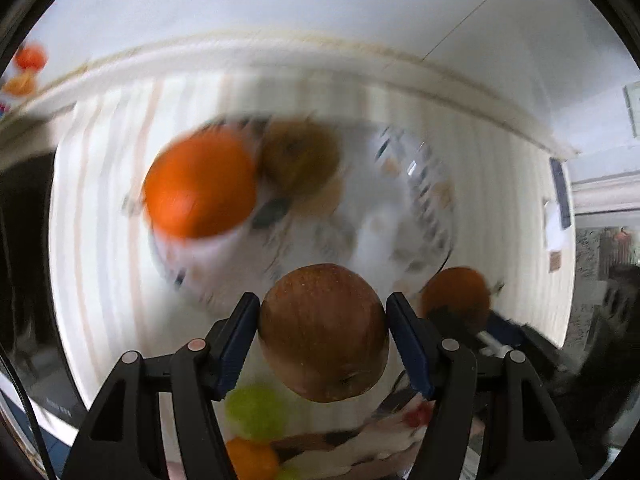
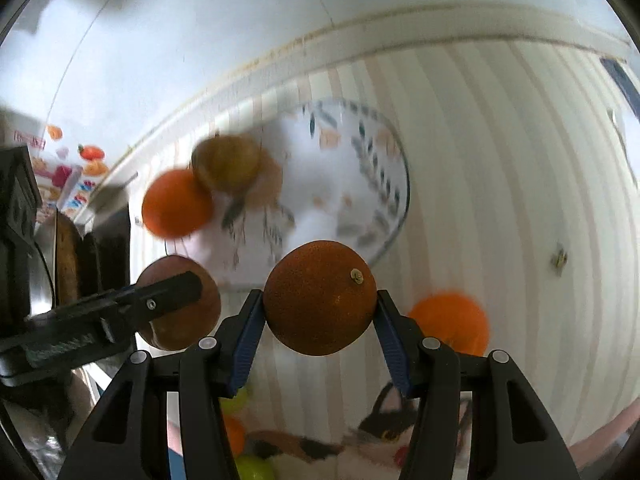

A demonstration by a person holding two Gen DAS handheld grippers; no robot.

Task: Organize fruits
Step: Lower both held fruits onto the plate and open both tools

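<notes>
apple (image 1: 324, 336) stem-end down, likely — orange (image 2: 320, 298) gripped

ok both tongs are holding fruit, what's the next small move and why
Probably carry the left tongs forward and lower the apple into the open part of the plate; an orange and a brownish fruit already fill its left side.

White plate (image 2: 384, 168) with blue-grey and peach leaf pattern, carrying a bright orange (image 2: 176, 204); beneath the plate, cream cloth (image 2: 500, 160) with pale pink stripes; near the plate, red-brown apple (image 1: 324, 336), dark orange (image 2: 320, 298).
</notes>
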